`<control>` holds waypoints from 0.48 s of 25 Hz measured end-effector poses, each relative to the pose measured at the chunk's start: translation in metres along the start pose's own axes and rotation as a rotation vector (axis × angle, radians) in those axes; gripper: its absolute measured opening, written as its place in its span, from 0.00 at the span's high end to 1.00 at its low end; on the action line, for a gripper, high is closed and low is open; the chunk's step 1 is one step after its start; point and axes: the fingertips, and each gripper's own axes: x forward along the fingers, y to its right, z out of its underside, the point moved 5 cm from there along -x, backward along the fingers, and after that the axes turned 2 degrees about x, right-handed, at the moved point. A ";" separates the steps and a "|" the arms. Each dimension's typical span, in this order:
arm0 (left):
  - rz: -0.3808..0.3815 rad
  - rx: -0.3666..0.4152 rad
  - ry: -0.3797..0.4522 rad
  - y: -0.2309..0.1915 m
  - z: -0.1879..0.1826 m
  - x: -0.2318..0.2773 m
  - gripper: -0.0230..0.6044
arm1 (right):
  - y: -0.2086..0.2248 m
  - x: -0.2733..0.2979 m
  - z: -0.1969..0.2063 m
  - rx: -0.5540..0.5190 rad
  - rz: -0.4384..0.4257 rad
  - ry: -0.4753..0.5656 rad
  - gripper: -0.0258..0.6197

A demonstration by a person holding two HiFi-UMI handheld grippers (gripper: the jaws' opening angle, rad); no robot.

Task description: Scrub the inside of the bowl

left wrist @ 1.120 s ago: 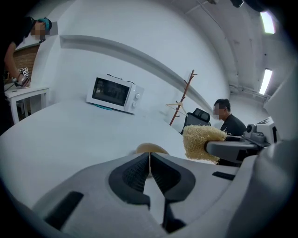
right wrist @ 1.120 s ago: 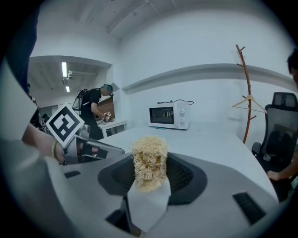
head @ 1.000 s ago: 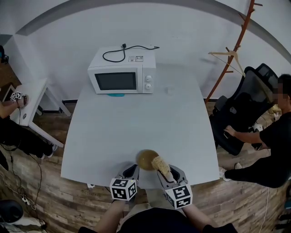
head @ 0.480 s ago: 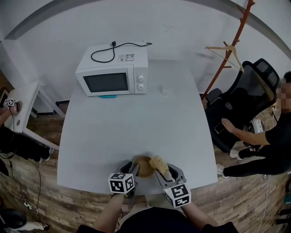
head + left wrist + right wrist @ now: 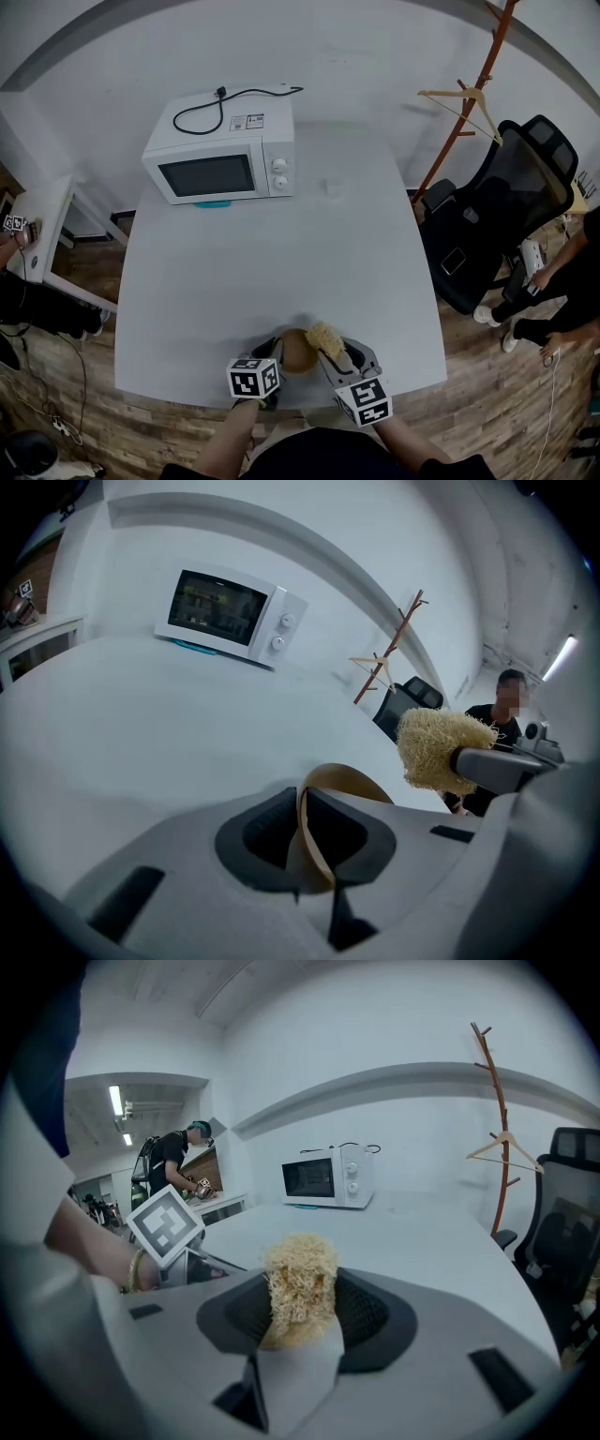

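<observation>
At the near edge of the white table the left gripper had its jaws drawn almost together; they had just been closing, and the thin rim of the brown bowl was pinched between the dark pads. The bowl sat close in front of the person, between the two grippers. Just right of it, a straw-coloured loofah scrubber hung over the bowl's edge. Its lower end was clamped between the jaws of the right gripper, which stood only as far apart as the scrubber's thickness
</observation>
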 end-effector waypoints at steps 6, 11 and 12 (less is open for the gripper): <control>-0.022 0.017 0.046 0.005 -0.013 -0.005 0.90 | -0.001 0.006 0.001 -0.004 -0.032 -0.017 0.68; -0.033 0.026 0.085 0.010 -0.020 -0.016 0.90 | -0.014 0.010 -0.001 -0.033 -0.077 -0.024 0.68; -0.034 0.031 0.092 0.011 -0.021 -0.019 0.90 | -0.018 0.011 -0.002 -0.044 -0.088 -0.025 0.68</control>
